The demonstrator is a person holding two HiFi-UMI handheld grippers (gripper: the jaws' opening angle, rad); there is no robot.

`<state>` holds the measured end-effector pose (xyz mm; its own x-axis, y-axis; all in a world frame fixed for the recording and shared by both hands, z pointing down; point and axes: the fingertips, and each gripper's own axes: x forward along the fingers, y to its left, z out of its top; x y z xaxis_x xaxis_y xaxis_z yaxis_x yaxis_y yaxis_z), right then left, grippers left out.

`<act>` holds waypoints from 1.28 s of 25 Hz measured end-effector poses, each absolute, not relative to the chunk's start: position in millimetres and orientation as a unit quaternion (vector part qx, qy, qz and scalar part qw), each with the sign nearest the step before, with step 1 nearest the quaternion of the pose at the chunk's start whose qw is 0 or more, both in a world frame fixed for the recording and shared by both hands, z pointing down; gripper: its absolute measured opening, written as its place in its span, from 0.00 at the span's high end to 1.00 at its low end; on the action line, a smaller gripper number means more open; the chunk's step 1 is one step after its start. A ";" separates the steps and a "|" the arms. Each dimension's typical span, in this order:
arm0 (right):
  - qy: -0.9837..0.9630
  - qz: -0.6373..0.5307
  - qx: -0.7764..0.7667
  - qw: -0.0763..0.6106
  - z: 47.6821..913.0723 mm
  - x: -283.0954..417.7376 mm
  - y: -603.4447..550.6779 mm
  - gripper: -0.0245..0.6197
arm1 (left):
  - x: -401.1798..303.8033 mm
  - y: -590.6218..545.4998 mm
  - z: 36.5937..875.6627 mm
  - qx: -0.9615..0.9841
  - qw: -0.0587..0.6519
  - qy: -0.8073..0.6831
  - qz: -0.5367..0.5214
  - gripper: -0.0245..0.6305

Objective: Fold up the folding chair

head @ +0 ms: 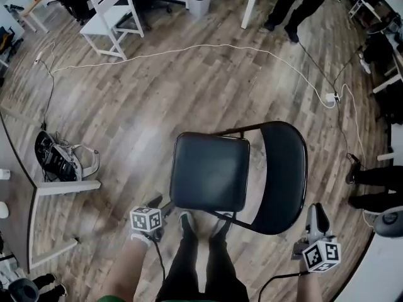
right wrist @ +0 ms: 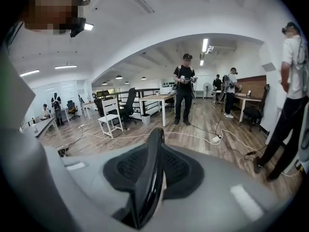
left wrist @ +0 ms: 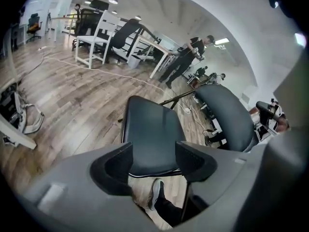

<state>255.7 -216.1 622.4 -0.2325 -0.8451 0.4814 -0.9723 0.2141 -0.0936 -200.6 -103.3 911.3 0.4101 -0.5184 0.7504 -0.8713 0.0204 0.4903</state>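
Inspection, chair station. One black folding chair (head: 239,175) stands unfolded on the wooden floor (head: 126,118), directly in front of my two shoes (head: 187,222), which show just under the seat's near edge. It has one seat (head: 211,172), lying level, and one rounded backrest (head: 286,175), which sits to the right of the seat in the head view.

Two claws are in play, each carrying one marker cube.

The left claw (head: 157,204) is low at the seat's near left corner. In the left gripper view its jaws stand well apart, and the left claw (left wrist: 154,161) lines up with the front edge of the seat (left wrist: 149,129). The pads are not pressing on anything.

The right claw (head: 317,211) is at the backrest's outer rim. In the right gripper view the right claw (right wrist: 155,168) has its jaws slightly parted. The thin rim of the backrest (right wrist: 153,149) stands upright in the gap. I see pad surface on both sides of the rim and cannot confirm a clamp, so I log it as open around the rim.

Surroundings:
- One white wooden chair (head: 110,14) is at the far left.
- One white cable (head: 189,49) runs across the floor.
- One bin (head: 199,4) sits at the top edge.
- One standing person (head: 296,5) is beyond the cable.
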 end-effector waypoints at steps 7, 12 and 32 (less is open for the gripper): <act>-0.746 0.297 0.573 0.165 676.3 256.9 -217.8 0.57 | -219.2 -102.1 984.9 0.647 0.548 -0.506 0.160 0.42; -0.743 0.322 0.555 0.191 700.1 259.8 -218.0 0.50 | -218.5 -106.5 1040.2 0.631 0.582 -0.497 0.128 0.37; -0.710 0.396 0.518 0.267 770.4 223.5 -220.2 0.46 | -185.0 -140.2 1112.5 0.638 0.693 -0.334 -0.041 0.31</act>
